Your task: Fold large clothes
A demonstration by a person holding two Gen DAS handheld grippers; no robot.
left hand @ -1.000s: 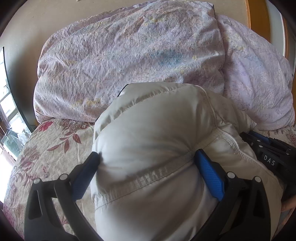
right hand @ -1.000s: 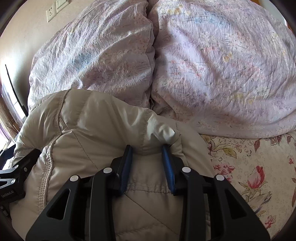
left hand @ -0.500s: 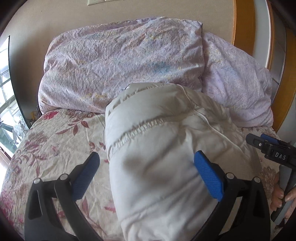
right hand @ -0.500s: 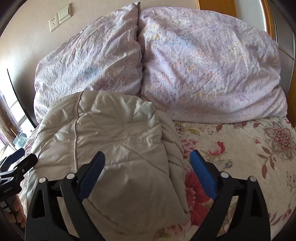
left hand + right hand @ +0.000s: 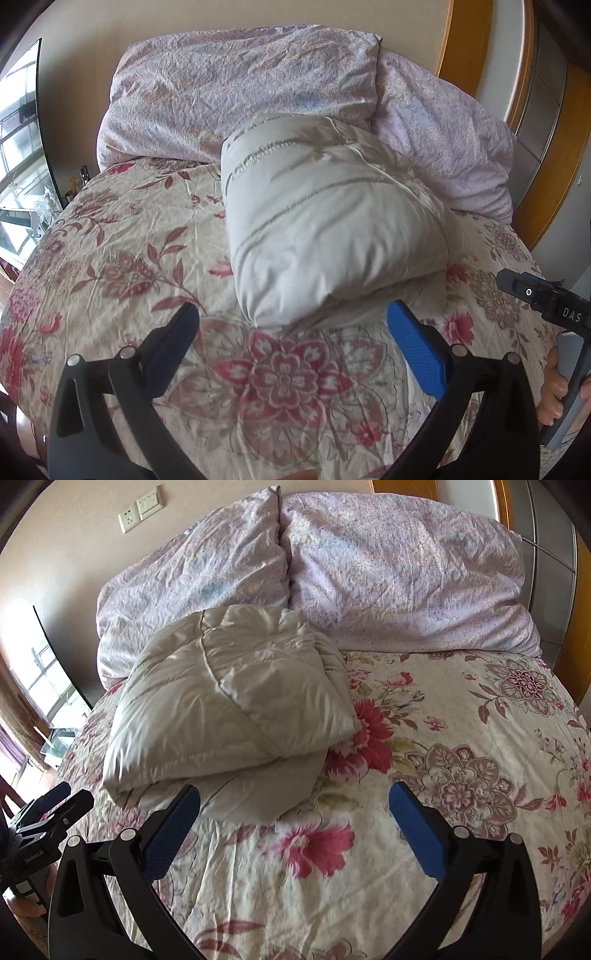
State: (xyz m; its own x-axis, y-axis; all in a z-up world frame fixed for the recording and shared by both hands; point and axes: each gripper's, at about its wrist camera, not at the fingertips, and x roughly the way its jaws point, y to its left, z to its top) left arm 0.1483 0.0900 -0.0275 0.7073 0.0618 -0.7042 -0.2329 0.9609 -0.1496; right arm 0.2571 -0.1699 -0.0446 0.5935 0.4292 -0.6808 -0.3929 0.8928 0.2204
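Note:
A puffy off-white quilted jacket [image 5: 325,221] lies folded into a thick bundle on the floral bedsheet [image 5: 129,266], its far end against the pillows. It also shows in the right wrist view [image 5: 229,709]. My left gripper [image 5: 291,325] is open and empty, pulled back from the bundle's near end. My right gripper [image 5: 293,805] is open and empty, near the bundle's front right corner. Each gripper shows at the edge of the other's view: the right one [image 5: 546,302] and the left one [image 5: 51,812].
Two lilac pillows [image 5: 399,568] [image 5: 192,579] lean against the wall at the head of the bed. A wooden frame [image 5: 546,155] stands on the right. A window [image 5: 18,140] is on the left. Wall sockets [image 5: 142,507] sit above the pillows.
Both grippers let go of the jacket and drew back toward me. The right jaws went from shut on the fabric to wide open. The folded bundle now rests alone on the bed.

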